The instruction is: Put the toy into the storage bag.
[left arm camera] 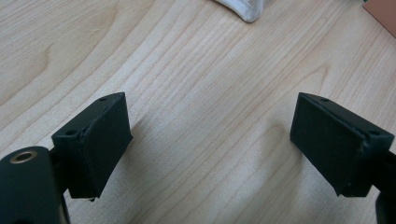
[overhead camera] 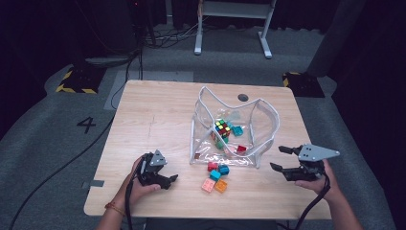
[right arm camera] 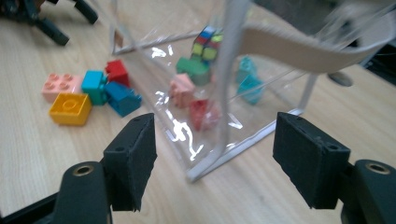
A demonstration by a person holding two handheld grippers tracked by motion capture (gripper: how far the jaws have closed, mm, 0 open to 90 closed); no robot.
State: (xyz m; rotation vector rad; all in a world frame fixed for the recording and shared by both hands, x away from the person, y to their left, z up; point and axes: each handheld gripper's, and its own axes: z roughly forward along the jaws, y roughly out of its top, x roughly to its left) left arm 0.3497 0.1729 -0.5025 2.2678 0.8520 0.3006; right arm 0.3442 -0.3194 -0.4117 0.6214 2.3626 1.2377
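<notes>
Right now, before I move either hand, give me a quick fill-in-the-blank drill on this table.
1. The puzzle cube sits ____ the clear bag.
2. The loose orange brick lies on the table, ____ the bag.
3. The right gripper has its fingers ____, with nothing between them.
4. The left gripper has only bare ____ between its fingers.

Missing words: inside; outside; open; table

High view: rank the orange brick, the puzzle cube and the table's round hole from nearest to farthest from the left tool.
1. Orange brick, loose on the table, right of the left tool.
2. Puzzle cube, inside the clear bag.
3. Round hole, at the far edge.
</notes>
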